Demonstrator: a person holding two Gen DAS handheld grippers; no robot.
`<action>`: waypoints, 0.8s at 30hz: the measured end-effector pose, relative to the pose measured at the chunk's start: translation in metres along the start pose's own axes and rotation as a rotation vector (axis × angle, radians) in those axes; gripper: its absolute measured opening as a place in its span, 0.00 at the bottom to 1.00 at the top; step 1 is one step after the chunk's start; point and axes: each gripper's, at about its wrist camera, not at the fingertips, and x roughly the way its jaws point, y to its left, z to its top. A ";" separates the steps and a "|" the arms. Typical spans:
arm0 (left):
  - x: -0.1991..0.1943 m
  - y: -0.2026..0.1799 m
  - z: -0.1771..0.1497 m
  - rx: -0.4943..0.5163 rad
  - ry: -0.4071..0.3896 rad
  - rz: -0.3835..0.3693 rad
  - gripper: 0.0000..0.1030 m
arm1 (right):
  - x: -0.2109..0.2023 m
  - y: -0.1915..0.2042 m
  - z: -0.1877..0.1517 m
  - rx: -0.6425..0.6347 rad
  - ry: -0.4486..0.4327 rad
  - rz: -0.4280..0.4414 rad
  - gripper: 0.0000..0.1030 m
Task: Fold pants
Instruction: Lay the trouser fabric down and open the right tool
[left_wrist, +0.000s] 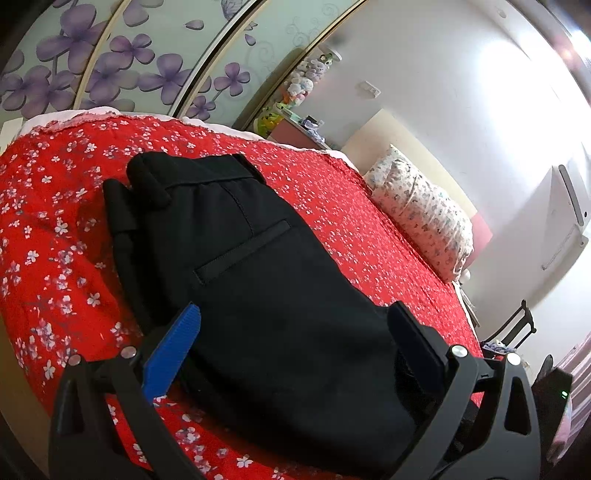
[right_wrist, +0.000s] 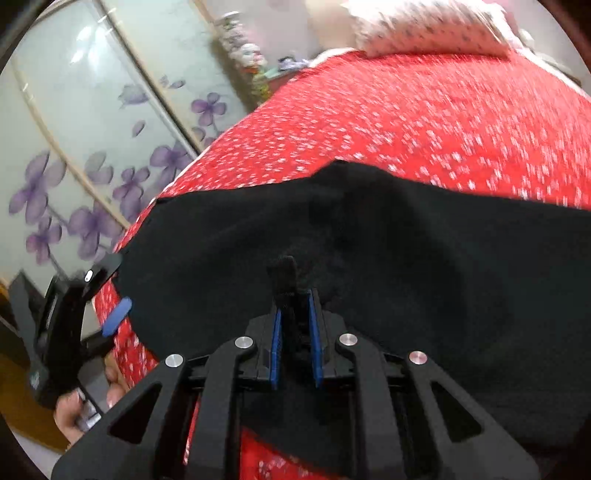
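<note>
Pants: we see the black pants (left_wrist: 258, 280) lying on the red flowered bedspread (left_wrist: 59, 236), waistband end rolled up at the far side, a back pocket slit facing up.
Left gripper: our left gripper (left_wrist: 295, 332) stands wide apart, one blue pad on each side of the near end of the cloth; we see neither pad pressing on it.
Right gripper: our right gripper (right_wrist: 294, 314) is pinched narrow on a raised fold of the pants (right_wrist: 369, 266), a dark tuft poking up between the blue pads.
Blur: the right view is smeared, so we judge the fold's edge only roughly.
Surroundings: a patterned pillow (left_wrist: 424, 210) lies at the bed's head, and sliding doors with purple flowers (left_wrist: 110, 62) stand beyond.
</note>
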 end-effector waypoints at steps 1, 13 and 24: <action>0.000 -0.001 0.000 0.001 -0.001 0.006 0.98 | 0.001 0.007 -0.001 -0.030 0.006 -0.006 0.13; -0.007 -0.004 0.000 0.004 -0.020 -0.017 0.98 | -0.003 0.027 -0.010 -0.097 0.038 0.113 0.74; -0.038 0.011 0.020 -0.005 -0.002 -0.094 0.98 | -0.058 -0.031 -0.028 0.018 -0.047 0.267 0.78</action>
